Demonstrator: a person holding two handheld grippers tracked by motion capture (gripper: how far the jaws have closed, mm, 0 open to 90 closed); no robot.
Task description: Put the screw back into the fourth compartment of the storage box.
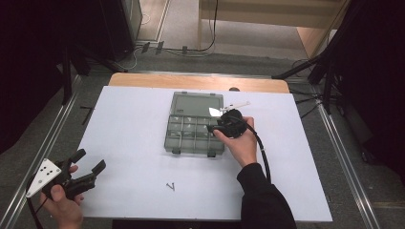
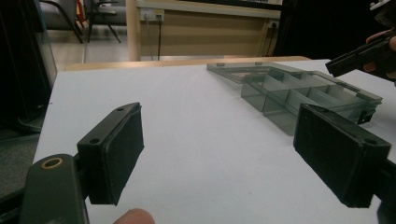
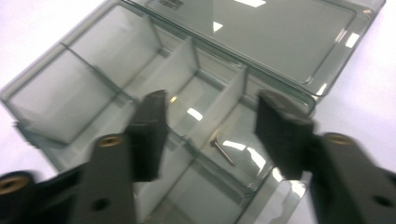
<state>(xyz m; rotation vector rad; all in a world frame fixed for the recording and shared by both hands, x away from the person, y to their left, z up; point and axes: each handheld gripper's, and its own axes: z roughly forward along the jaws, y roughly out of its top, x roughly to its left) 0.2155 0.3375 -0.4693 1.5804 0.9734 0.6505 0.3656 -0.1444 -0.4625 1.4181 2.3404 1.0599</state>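
A thin metal pin [image 3: 222, 150] lies in a right-hand compartment of the smoky clear plastic organiser box [image 1: 193, 125], mid-table, lid open. The right gripper [image 1: 220, 128] hovers above it, jaws parted and empty, the pin between them. The left gripper [image 1: 88, 168], released, rests at the near left.

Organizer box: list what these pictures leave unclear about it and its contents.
- High view: the organizer box has its right-hand compartments covered by the right gripper and hand; contents too small to tell.
- Left gripper view: the box's compartment floors are hidden behind its own tinted walls.
- Right gripper view: motion blur; the thin metal pin could be a screw or nail.
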